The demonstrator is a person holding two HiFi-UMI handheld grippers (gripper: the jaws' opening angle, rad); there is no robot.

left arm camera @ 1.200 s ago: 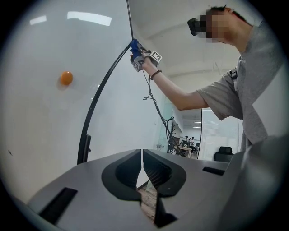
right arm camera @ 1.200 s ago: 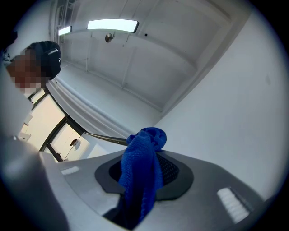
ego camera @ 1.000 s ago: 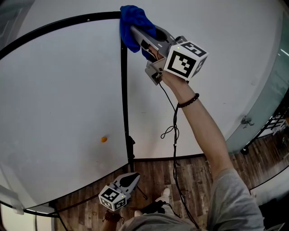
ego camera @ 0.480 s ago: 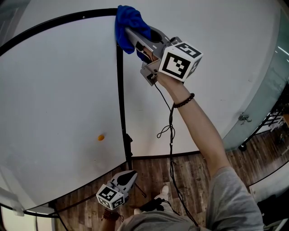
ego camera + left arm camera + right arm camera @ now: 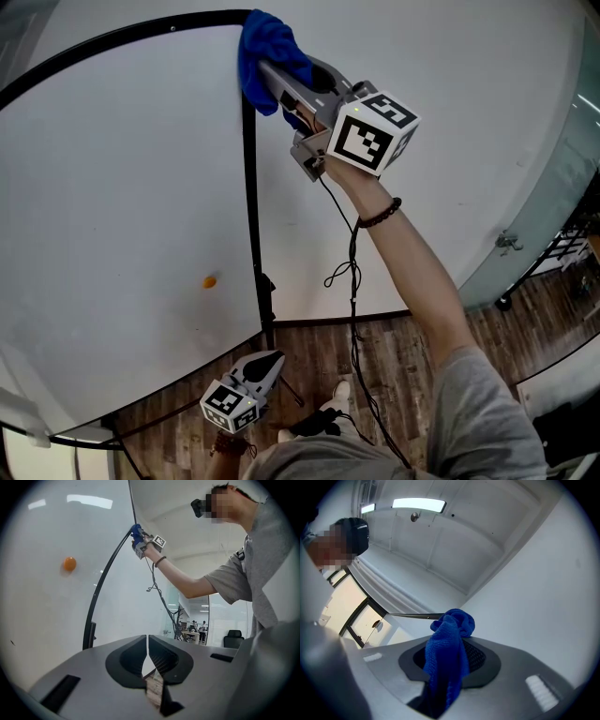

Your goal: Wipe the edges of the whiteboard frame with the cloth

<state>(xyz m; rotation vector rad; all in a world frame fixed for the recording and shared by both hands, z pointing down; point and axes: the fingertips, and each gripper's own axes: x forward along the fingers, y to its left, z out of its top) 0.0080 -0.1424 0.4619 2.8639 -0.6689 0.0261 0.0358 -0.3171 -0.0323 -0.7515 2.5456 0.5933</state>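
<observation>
A white whiteboard (image 5: 122, 169) with a thin black frame (image 5: 249, 206) fills the left of the head view. My right gripper (image 5: 267, 70) is raised to the frame's top right corner and is shut on a blue cloth (image 5: 265, 52), which presses against that corner. In the right gripper view the cloth (image 5: 449, 653) hangs bunched between the jaws, the frame's top edge (image 5: 412, 616) just behind it. My left gripper (image 5: 267, 366) hangs low near the floor, shut and holding nothing; its own view (image 5: 146, 660) looks up along the frame's right edge (image 5: 101, 588).
An orange magnet (image 5: 209, 280) sticks on the board. A black cable (image 5: 352, 272) dangles from the right gripper to the wooden floor (image 5: 375, 356). A white wall (image 5: 450, 112) lies right of the board, with a glass partition (image 5: 553, 187) at far right.
The right gripper with the cloth has shifted slightly left and up onto the frame's top right corner. The left gripper has stayed low.
</observation>
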